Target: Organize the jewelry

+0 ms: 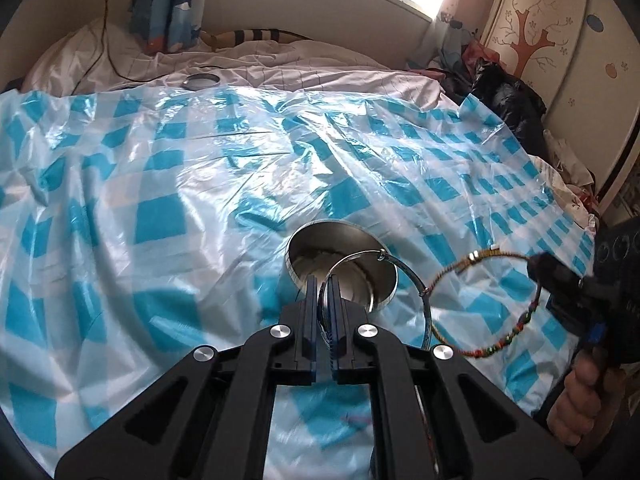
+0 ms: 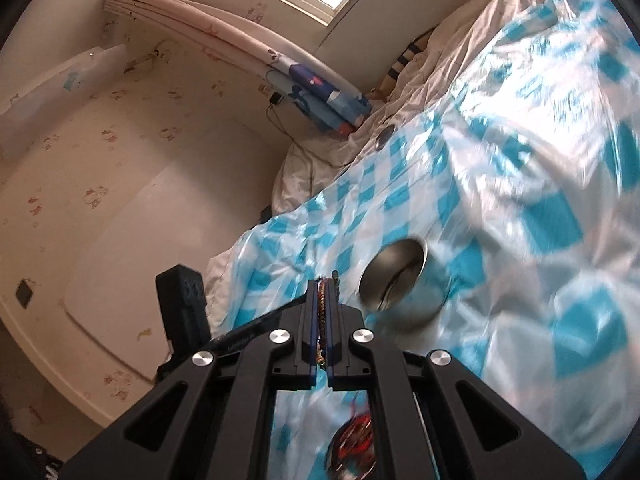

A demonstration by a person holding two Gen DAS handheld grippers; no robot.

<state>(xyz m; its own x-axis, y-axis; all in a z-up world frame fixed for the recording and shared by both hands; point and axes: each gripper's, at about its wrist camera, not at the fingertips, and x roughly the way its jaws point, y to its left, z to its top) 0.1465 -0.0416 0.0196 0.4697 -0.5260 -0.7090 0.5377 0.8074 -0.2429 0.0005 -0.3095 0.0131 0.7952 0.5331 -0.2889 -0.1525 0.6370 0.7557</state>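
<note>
My left gripper (image 1: 323, 280) is shut on a silver bangle (image 1: 416, 284), which hangs just above a round open metal tin (image 1: 340, 240) on the blue-checked plastic sheet (image 1: 168, 184). My right gripper (image 2: 322, 282) is shut on a multicoloured beaded bracelet (image 2: 321, 304); in the left wrist view that bracelet (image 1: 508, 332) hangs to the right of the tin, held by the right gripper (image 1: 538, 264). The tin (image 2: 400, 276) shows right of my right fingers. A blurred red beaded piece (image 2: 356, 436) lies below the right gripper.
The tin's lid (image 1: 202, 81) lies far back at the sheet's edge, also in the right wrist view (image 2: 385, 136). Dark clothes (image 1: 508, 96) pile at the bed's right side. A cable (image 1: 108, 44) runs over the pillow. The left gripper's body (image 2: 182, 308) sits left.
</note>
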